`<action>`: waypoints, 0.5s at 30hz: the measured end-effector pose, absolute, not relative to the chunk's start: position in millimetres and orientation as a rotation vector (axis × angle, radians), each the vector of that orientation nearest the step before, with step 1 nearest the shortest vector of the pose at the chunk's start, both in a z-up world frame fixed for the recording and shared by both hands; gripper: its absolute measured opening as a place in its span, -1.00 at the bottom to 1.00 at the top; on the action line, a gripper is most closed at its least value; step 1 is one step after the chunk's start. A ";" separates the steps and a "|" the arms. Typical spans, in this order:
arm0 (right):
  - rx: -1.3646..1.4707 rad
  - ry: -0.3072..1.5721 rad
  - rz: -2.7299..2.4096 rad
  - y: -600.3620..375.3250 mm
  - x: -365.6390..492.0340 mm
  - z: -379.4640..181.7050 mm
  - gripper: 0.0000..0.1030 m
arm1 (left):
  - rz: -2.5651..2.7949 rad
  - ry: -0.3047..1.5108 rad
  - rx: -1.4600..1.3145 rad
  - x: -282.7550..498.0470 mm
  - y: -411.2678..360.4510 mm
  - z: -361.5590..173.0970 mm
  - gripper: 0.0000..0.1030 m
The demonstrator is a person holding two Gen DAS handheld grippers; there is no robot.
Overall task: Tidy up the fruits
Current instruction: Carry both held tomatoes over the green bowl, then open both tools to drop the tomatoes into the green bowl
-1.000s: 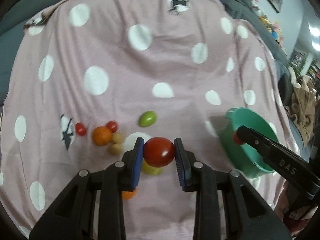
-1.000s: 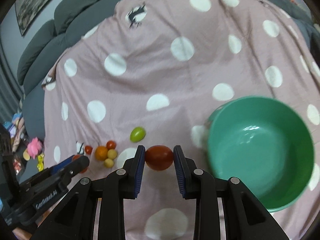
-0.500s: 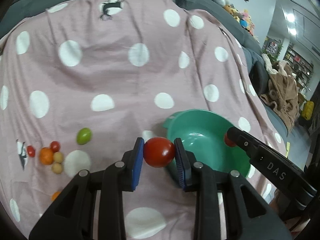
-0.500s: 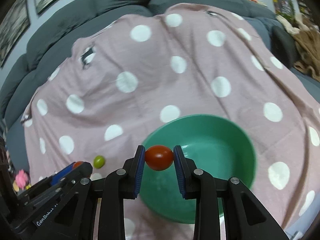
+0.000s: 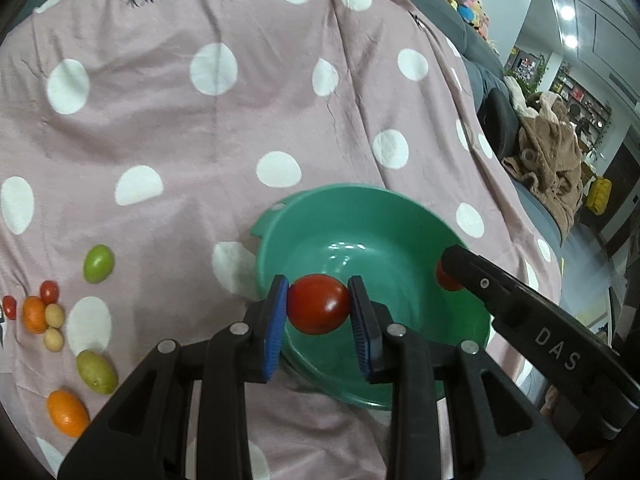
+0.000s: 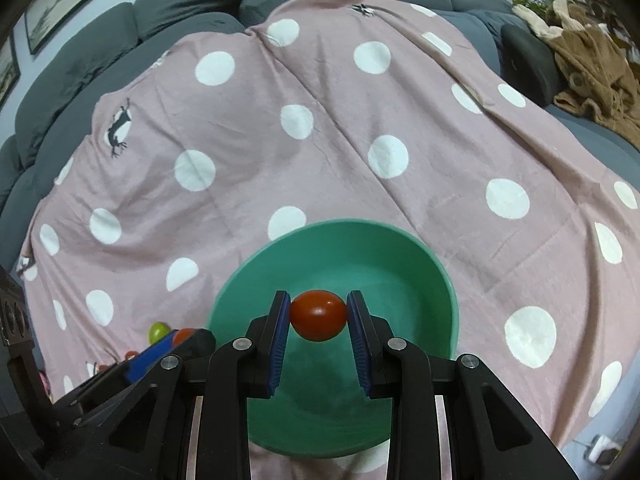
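My left gripper (image 5: 319, 311) is shut on a red tomato (image 5: 318, 309) and holds it over the near left rim of the green bowl (image 5: 400, 216). My right gripper (image 6: 319, 318) is shut on another red tomato (image 6: 318, 315) and holds it above the inside of the same bowl (image 6: 448, 292). In the left wrist view the right gripper (image 5: 450, 276) reaches in over the bowl's right rim. The bowl's bottom shows no fruit. Loose fruits lie on the cloth at the left: a green one (image 5: 98, 263), small red ones (image 5: 49, 291), an orange one (image 5: 34, 314), a yellow-green one (image 5: 97, 372).
A pink polka-dot cloth (image 5: 208, 128) covers a grey sofa (image 6: 180, 4). A brown blanket (image 6: 596, 76) lies on the sofa at the right. Another orange fruit (image 5: 67, 413) lies near the cloth's front left edge.
Both grippers have moved right from the fruit pile to the green bowl, each still holding its tomato. The bowl now sits under both grippers.
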State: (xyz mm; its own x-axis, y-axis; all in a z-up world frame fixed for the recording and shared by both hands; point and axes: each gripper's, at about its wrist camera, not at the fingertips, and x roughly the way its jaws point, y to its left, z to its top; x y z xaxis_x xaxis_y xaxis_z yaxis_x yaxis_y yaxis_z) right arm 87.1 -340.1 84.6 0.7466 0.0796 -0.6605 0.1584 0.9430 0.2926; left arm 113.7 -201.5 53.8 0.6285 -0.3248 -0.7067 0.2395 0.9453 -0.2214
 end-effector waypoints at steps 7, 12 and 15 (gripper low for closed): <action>0.331 0.762 -0.080 -341.9 90.9 76.6 -0.39 | -0.337 0.861 -0.093 118.5 -210.7 42.2 -0.42; 0.337 0.780 -0.100 -345.9 91.7 71.5 -0.39 | -0.359 0.866 -0.078 118.4 -217.9 37.1 -0.40; 0.342 0.775 -0.093 -346.4 91.4 72.0 -0.39 | -0.377 0.885 -0.108 119.7 -217.5 36.7 -0.41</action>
